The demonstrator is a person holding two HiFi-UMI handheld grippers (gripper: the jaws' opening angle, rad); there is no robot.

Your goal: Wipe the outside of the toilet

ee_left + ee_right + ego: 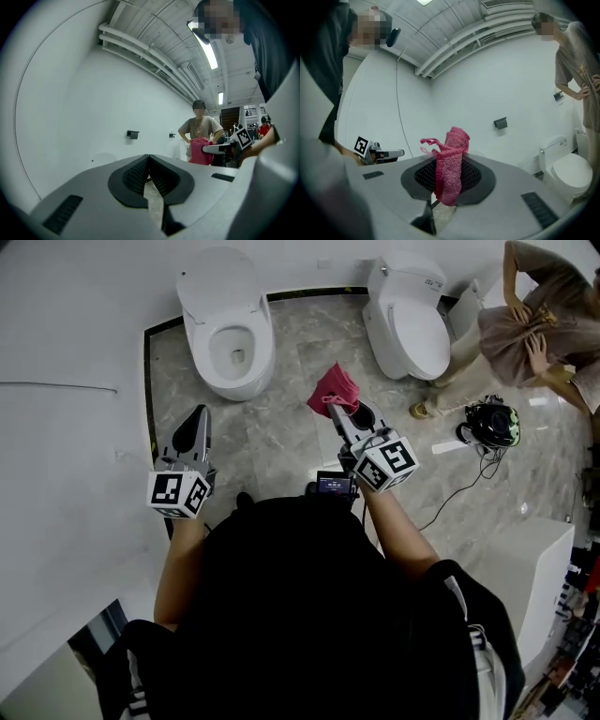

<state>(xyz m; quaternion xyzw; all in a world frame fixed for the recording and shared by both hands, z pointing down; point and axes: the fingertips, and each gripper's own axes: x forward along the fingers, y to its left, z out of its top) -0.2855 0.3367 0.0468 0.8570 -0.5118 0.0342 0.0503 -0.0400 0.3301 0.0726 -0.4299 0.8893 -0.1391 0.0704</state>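
2 toilets: open toilet (228, 329) upper left, lidded toilet (410, 320) upper right. 1 pink cloth (334, 390), centre. 2 grippers: left gripper (199, 414), right gripper (336, 411). 1 bystander (539, 315), top right. 1 black-green device (492, 423), right.

Bare floor (300, 352) lies open between the left toilet (225, 334) and the right toilet (408, 320), and the left gripper (200, 418) and right gripper (336, 409) hang above it, well short of either bowl. The wall (75, 381) stands just beside the left gripper, leaving only a narrow strip of floor along the left toilet's outer side. Right of the right toilet a standing person (534, 320) blocks the way, and a dark device (492, 423) with its cable (450, 498) lies on the floor nearby.
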